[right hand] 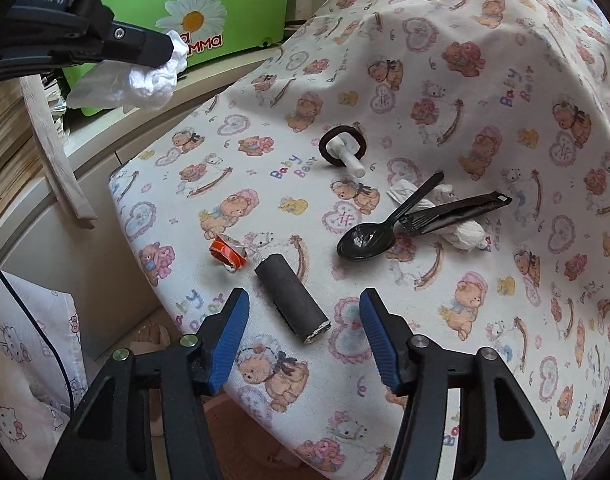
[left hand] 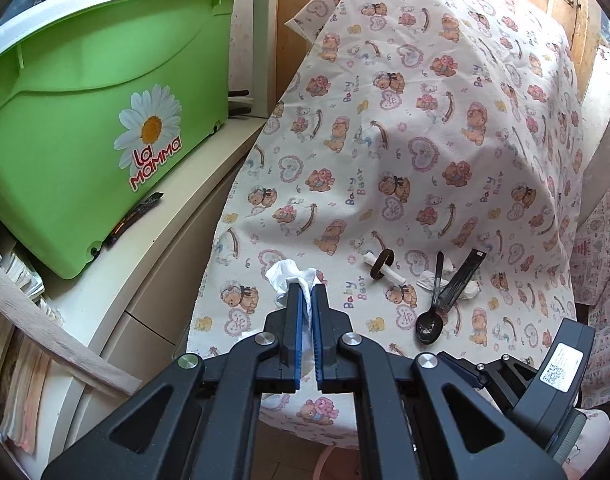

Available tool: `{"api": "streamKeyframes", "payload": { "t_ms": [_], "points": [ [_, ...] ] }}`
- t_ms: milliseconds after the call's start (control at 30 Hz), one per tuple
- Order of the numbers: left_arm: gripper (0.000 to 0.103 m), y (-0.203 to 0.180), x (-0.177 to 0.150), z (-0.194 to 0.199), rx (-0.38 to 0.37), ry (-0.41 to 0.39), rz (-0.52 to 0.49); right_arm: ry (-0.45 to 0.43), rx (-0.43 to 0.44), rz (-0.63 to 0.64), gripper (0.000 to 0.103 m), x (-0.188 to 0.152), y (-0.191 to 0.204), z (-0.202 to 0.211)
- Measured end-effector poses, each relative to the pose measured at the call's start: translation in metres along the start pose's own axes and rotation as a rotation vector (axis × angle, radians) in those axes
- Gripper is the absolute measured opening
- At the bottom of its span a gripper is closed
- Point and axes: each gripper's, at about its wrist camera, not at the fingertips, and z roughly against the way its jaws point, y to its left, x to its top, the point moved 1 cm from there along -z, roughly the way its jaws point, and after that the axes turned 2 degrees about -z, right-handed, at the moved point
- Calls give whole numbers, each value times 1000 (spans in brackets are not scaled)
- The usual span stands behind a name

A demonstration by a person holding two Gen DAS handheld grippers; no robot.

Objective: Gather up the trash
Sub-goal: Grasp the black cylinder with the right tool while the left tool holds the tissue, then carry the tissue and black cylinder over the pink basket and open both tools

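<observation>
My left gripper (left hand: 308,286) is shut on a crumpled white tissue (left hand: 289,280) and holds it above the table's left edge; it also shows in the right wrist view (right hand: 145,76). My right gripper (right hand: 305,300) is open just above a dark cardboard tube (right hand: 291,298) lying between its fingers. An orange wrapper (right hand: 227,254) lies left of the tube. Farther on lie a black plastic spoon (right hand: 369,236), a black fork in a dark sleeve (right hand: 453,214) on white tissues (right hand: 467,234), and a brown ring on a white stick (right hand: 343,146).
The table wears a bear-print cloth (right hand: 485,100). A green bin with a daisy label (left hand: 85,120) stands on a cream cabinet (left hand: 165,248) to the left. Stacked papers (left hand: 9,340) lie at far left. A wooden door (left hand: 561,12) is behind the table.
</observation>
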Motion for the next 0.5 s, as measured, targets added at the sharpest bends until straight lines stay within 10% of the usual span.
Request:
{"api": "streamKeyframes", "payload": {
  "t_ms": [133,500],
  "points": [
    [4,1,-2,0,2,0,-6,-7,6,-27,20,4,-5,0],
    [4,-3,-9,-2,6,11,-33,-65,-12,-145,17,9,-41,30]
  ]
}}
